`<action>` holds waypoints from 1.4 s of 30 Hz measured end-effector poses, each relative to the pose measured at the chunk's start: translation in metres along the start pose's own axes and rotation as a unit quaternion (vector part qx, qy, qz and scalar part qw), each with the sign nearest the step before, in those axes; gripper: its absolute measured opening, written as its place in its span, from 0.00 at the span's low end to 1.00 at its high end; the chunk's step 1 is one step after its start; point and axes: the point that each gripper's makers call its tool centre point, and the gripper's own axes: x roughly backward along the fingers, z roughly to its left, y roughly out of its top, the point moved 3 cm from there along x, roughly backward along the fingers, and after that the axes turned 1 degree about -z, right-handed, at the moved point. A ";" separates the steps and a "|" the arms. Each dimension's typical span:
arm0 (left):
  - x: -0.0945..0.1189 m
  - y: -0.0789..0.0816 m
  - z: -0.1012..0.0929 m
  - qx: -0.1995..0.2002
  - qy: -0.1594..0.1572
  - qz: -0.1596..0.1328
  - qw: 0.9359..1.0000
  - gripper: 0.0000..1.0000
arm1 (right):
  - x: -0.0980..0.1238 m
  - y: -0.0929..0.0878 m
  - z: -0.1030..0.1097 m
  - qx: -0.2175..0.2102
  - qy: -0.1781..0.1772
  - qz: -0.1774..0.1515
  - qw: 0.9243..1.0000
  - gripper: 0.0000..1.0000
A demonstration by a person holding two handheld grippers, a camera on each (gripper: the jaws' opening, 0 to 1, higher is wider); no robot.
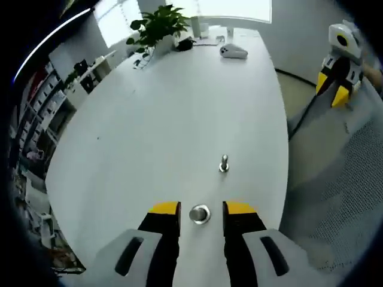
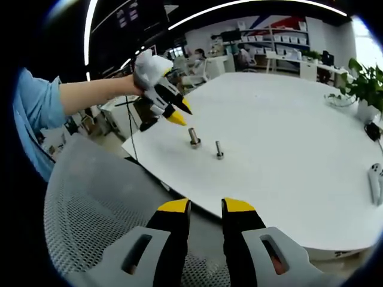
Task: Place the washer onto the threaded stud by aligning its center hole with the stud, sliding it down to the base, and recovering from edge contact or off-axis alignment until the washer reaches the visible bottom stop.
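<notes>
Both of your left gripper's (image 1: 201, 209) jaws are standing apart, flanking the washer (image 1: 200, 213) lying flat on the white table (image 1: 167, 119), gripping nothing. Just beyond the washer, the threaded stud (image 1: 224, 164) is standing upright. Your right gripper (image 2: 206, 206) is hovering off the table's edge, over a mesh chair (image 2: 90, 203), jaws parted and empty, well back from the stud.
</notes>
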 end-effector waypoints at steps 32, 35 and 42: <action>0.165 -0.039 -0.057 0.337 0.171 -0.367 0.850 0.31 | 0.000 -0.006 0.003 -0.001 0.009 0.025 1.000 0.24; 0.144 -0.057 -0.071 0.364 0.148 -0.338 0.855 0.34 | 0.000 -0.006 0.002 -0.004 0.009 0.024 1.000 0.24; 0.148 -0.064 -0.066 0.363 0.193 -0.351 0.842 0.36 | 0.000 -0.008 0.002 -0.007 0.009 0.026 1.000 0.25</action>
